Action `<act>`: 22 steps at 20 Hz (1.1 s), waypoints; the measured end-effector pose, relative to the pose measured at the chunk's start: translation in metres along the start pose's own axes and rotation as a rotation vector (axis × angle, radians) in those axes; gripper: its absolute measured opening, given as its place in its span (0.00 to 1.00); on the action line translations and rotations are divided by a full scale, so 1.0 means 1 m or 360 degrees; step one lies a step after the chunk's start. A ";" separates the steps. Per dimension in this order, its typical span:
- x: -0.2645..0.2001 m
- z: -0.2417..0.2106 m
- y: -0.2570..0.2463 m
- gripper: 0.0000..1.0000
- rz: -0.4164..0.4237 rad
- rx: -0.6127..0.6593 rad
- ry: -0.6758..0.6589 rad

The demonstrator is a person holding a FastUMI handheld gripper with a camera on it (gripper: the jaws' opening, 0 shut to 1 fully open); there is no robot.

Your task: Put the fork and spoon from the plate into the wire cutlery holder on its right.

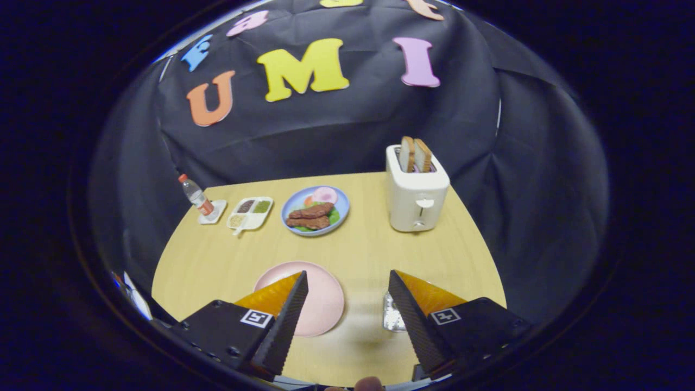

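Observation:
My gripper (pixel 347 278) is open above the near part of the wooden table, its two dark fingers spread wide with nothing between them. A pale pink plate (pixel 323 297) lies partly under the left finger (pixel 286 320), and its visible surface is bare. A small silvery wire holder (pixel 393 316) peeks out beside the right finger (pixel 411 317), to the right of the plate and mostly hidden by that finger. I cannot make out what stands in the holder.
Beyond the fingers, a blue plate of meat and greens (pixel 315 210) sits mid-table. A white toaster with two slices of bread (pixel 416 189) stands to its right. A divided condiment tray (pixel 250 213) and a small water bottle (pixel 196 197) are at the far left.

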State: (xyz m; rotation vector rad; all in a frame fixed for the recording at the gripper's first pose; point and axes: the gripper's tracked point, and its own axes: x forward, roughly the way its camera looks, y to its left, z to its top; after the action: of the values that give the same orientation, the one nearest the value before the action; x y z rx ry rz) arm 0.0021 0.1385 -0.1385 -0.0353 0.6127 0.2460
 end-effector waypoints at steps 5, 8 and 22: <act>0.026 -0.060 0.059 0.89 0.0076 -0.0034 0.0033; 0.041 -0.091 0.078 0.88 0.0071 -0.0027 0.0092; 0.104 -0.163 0.102 0.88 0.0008 -0.0075 0.0321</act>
State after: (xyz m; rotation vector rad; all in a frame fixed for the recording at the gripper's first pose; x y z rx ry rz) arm -0.0325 0.2430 -0.3274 -0.1052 0.8079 0.2636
